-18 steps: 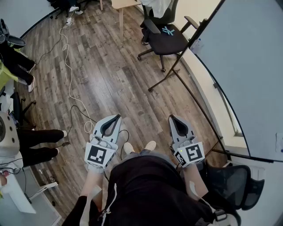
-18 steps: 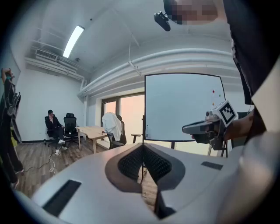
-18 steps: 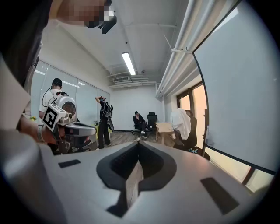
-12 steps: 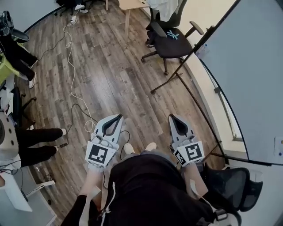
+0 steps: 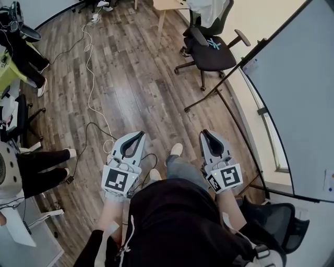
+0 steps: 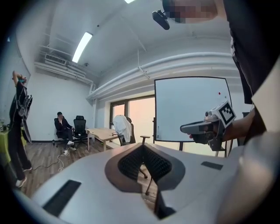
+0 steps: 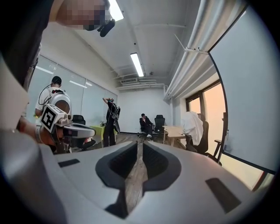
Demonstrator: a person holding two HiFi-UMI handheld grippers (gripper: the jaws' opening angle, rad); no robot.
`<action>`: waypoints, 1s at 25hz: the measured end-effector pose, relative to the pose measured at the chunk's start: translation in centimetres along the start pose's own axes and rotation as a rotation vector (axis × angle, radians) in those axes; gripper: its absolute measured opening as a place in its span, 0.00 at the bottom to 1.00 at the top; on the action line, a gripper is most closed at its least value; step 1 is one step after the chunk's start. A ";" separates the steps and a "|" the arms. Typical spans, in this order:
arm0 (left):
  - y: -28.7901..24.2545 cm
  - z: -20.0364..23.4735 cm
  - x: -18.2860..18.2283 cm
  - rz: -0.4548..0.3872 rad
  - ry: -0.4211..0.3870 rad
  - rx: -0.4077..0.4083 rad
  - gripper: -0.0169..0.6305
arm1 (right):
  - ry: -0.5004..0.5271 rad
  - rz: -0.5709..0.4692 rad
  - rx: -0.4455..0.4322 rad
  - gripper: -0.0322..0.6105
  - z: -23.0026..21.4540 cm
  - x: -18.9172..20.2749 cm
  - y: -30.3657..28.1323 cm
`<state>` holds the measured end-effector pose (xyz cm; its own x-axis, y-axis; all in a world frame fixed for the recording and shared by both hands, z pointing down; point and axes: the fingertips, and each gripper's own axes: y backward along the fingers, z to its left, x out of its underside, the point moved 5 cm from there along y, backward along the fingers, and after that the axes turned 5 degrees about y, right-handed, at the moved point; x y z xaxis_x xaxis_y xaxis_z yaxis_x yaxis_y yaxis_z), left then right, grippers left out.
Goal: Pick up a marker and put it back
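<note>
Your left gripper [image 5: 136,135]: jaws together, nothing between | your right gripper [image 5: 209,133]: jaws together but for a thin slit, empty | both held at your waist over wood floor [image 5: 130,78] | whiteboard [image 5: 302,78] to your right | marker: cannot make it out in any view.

Wood-plank floor [image 5: 130,88] under white walls — a black office chair [image 5: 211,49] near a light desk [image 5: 168,4], a large whiteboard [image 5: 302,94] on its stand, strip lights [image 7: 137,64] overhead.
</note>
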<state>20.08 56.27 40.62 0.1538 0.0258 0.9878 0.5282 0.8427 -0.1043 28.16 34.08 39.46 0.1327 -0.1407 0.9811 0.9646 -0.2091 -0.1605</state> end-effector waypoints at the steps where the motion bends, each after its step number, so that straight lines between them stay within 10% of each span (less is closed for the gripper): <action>1: -0.2 0.4 0.2 0.005 0.003 -0.005 0.04 | -0.001 0.001 -0.005 0.10 -0.1 0.3 -0.6; 25: -29.1 10.9 -3.9 0.148 -0.081 0.041 0.04 | -0.106 -0.035 0.033 0.16 -23.2 0.5 -20.2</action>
<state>-5.00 37.49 41.02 0.1587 0.1936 0.9682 0.4697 0.8477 -0.2465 3.46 15.80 40.68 0.1209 -0.0307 0.9922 0.9758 -0.1797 -0.1244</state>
